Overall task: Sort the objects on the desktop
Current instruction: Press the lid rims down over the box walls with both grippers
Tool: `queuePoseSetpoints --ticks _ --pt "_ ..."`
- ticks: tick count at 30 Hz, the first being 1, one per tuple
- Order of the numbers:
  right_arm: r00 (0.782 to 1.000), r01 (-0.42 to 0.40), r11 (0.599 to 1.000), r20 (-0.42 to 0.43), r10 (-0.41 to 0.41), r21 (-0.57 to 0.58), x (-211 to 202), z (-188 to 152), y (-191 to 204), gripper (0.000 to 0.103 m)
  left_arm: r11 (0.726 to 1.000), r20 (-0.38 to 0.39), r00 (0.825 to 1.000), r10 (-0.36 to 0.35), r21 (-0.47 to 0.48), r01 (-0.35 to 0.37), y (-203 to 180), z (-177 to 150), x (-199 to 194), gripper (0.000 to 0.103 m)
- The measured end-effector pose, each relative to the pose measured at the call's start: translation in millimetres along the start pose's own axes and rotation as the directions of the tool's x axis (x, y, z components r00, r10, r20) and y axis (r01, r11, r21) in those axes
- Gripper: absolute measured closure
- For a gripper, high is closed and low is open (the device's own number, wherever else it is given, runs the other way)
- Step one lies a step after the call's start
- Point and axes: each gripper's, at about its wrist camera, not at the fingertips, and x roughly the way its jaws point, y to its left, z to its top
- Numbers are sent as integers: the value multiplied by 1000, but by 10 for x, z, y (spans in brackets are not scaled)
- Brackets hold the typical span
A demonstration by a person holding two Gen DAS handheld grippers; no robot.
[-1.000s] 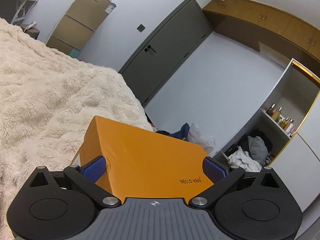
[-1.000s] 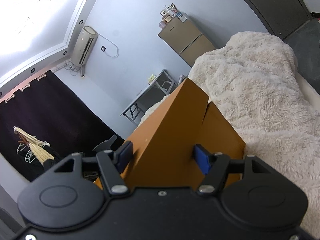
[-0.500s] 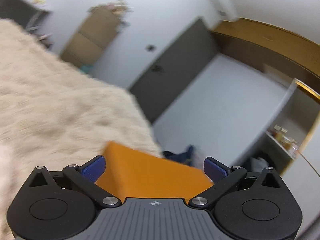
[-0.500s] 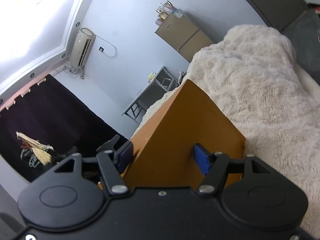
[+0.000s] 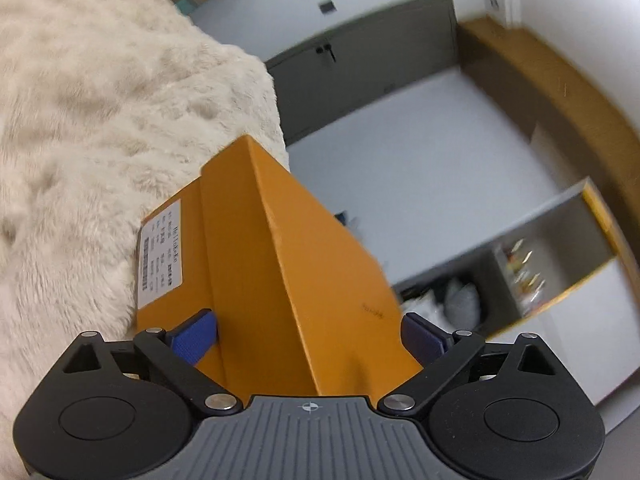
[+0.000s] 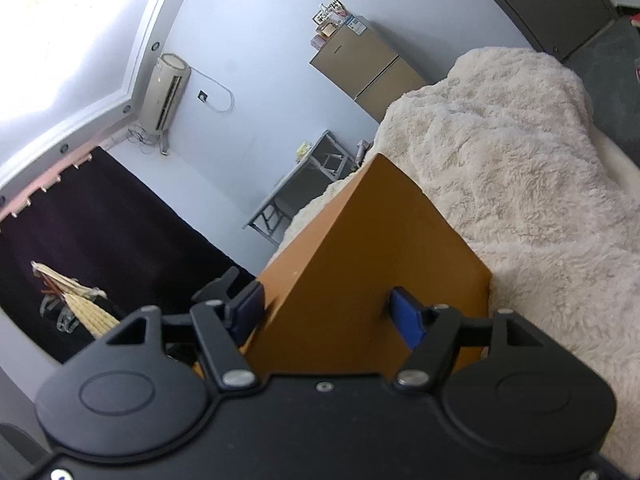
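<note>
Since both tools are parked around the same orange lidded box (image 5: 256, 248), I'd call this the pick-up or set-down step for that one item, hard to say which.

The box sits on the bed, on the fluffy cream blanket (image 5: 80, 120), right by the bed's edge, with its white label (image 5: 160, 252) facing the blanket side.

The left tool (image 5: 308, 336) is spread wide with one corner ridge of the box between its blue pads. Its jaws have just been closing in a bit. One pad sits low on the labelled side and the other is at the lid's far edge, but I can't tell whether they actually press, and the view's blurry too.

The right tool (image 6: 326, 312) straddles another corner of the box. Its jaws have just been opening, with the box in between. The pads look very close to the cardboard, but whether there's real contact I can't tell.

My guess for the next move: both tools need a square, firm bite on flat faces rather than on a corner, because slick cardboard on a soft blanket will twist or slide.

Containers: the lid is on the box, so what's inside is hidden. Off at the right of the left view there's an open shelf unit (image 5: 592, 216) with what look like bottles (image 5: 520, 264) in one compartment and bundled clothes (image 5: 452, 292) lower down.
</note>
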Motion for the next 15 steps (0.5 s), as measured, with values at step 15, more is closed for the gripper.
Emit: queuePoseSetpoints --ticks 15 --pt "1000 19 999 -5 -19 33 25 -7 -10 31 1000 78 997 -1 15 0 -108 56 -89 16"
